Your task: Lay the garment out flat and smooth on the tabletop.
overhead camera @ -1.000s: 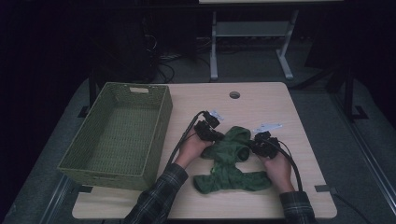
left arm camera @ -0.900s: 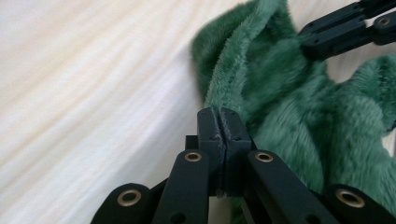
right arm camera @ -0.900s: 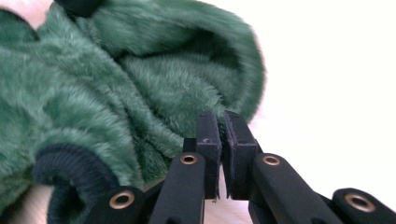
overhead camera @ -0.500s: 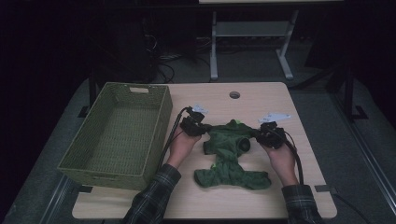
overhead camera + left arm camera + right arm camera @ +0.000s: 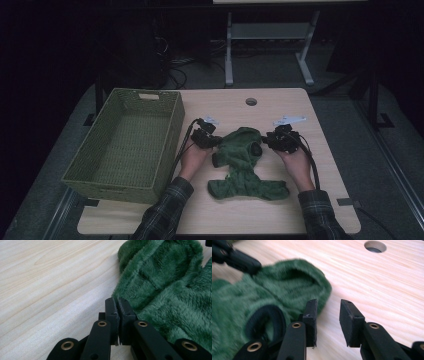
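Observation:
A green fleece garment [image 5: 245, 165] lies spread on the wooden table [image 5: 240, 212], its hood end toward the far side. My left gripper [image 5: 214, 142] sits at the garment's left edge. In the left gripper view its jaws [image 5: 117, 301] are shut, with the fleece [image 5: 170, 290] running right up to their tips. My right gripper [image 5: 268, 142] is at the garment's right edge. In the right gripper view it [image 5: 328, 303] stands open over bare wood, its left jaw beside the hood's rim [image 5: 294, 287]. The left gripper's jaws [image 5: 237, 258] show at that view's top left.
A green woven basket [image 5: 145, 93] stands on the left part of the table, close to my left hand. A round cable hole [image 5: 251, 101] is in the tabletop beyond the garment. Chairs and a desk frame stand on the floor behind the table.
Both grippers moved away from the person and apart, drawing the garment's top end outward and flat. The right gripper has let go of the fleece and now stands open.

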A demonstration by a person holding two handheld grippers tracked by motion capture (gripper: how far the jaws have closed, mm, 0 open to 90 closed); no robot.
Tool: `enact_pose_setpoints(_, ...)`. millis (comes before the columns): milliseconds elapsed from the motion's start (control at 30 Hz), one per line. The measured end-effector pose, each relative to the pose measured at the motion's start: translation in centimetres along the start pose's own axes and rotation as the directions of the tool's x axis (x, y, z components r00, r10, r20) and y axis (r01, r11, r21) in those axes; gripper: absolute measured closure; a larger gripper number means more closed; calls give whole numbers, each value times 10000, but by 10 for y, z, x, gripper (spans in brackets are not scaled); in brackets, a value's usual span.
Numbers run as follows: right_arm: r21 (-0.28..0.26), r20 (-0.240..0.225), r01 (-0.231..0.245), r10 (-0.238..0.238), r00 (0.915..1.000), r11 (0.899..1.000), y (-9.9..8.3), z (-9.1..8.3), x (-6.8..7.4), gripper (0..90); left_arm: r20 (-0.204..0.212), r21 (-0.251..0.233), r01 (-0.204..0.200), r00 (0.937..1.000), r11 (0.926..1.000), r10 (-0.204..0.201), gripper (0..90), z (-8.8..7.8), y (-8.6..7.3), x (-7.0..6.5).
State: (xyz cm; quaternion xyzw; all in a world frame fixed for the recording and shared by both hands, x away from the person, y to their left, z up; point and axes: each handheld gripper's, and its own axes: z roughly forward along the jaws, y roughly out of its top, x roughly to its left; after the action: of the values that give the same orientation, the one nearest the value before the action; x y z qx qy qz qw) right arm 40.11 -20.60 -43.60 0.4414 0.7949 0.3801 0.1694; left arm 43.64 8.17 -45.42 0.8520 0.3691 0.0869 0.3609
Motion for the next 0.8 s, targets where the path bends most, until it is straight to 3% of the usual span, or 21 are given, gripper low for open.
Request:
enact_pose_setpoints(133, -92, -434, -415, 410, 9982, 9991, 0, 6, 0, 668, 3, 11, -11, 10000, 10000, 11, 873, 0, 0, 0)
enact_pose_setpoints(200, 105, -641, -646, 652, 9958, 9979, -2, 13, 0, 684, 25, -2, -4, 10000, 10000, 4, 874, 0, 0, 0)
enact_pose_setpoints(267, 360, -632, -758, 780, 9950, 9965, -4, 20, -1, 729, 49, -21, 45, 10000, 10000, -45, 877, 0, 0, 0)
enact_pose_setpoints(300, 648, -659, -786, 829, 9944, 9948, -7, 26, -4, 841, 54, -32, 104, 9999, 9999, -104, 878, 0, 0, 1)
enact_pose_setpoints(333, 648, -659, -786, 829, 9944, 9948, -7, 26, -4, 841, 54, -32, 104, 9999, 9999, -104, 881, 0, 0, 1)
enact_pose_setpoints(400, 832, -437, -743, 782, 9960, 9938, -8, 28, -6, 879, 11, -117, 153, 9999, 9998, -153, 885, -1, 0, 3)
enact_pose_setpoints(467, 753, -185, -684, 700, 9974, 9948, -8, 26, -10, 892, 23, -309, 336, 9994, 9990, -335, 887, -1, 0, 5)
enact_pose_setpoints(500, 442, 33, -584, 583, 9983, 9973, -6, 21, -16, 897, 29, -474, 390, 9992, 9981, -389, 889, -1, 0, 6)
enact_pose_setpoints(567, 679, 124, -564, 557, 9984, 9961, 0, 17, -22, 899, 10, -580, 479, 9989, 9972, -479, 891, 2, 1, 7)
enact_pose_setpoints(667, 463, 380, -292, 275, 9989, 9985, 4, 18, -24, 899, -221, -619, 533, 9983, 9967, -548, 891, 9, 2, 7)
enact_pose_setpoints(700, 808, 417, -147, 113, 9991, 9966, 3, 22, -23, 899, -292, -600, 541, 9980, 9967, -559, 892, 11, 2, 8)
enact_pose_setpoints(733, 808, 417, -147, 113, 9991, 9966, 3, 22, -23, 899, -292, -600, 541, 9980, 9967, -559, 891, 11, 2, 8)
enact_pose_setpoints(767, 1329, 524, 98, -169, 9985, 9911, -1, 32, -21, 899, -417, -654, 665, 9967, 9956, -693, 891, 15, 1, 10)
enact_pose_setpoints(800, 1329, 524, 98, -169, 9985, 9911, -1, 32, -21, 899, -417, -654, 665, 9967, 9956, -693, 891, 15, 1, 10)
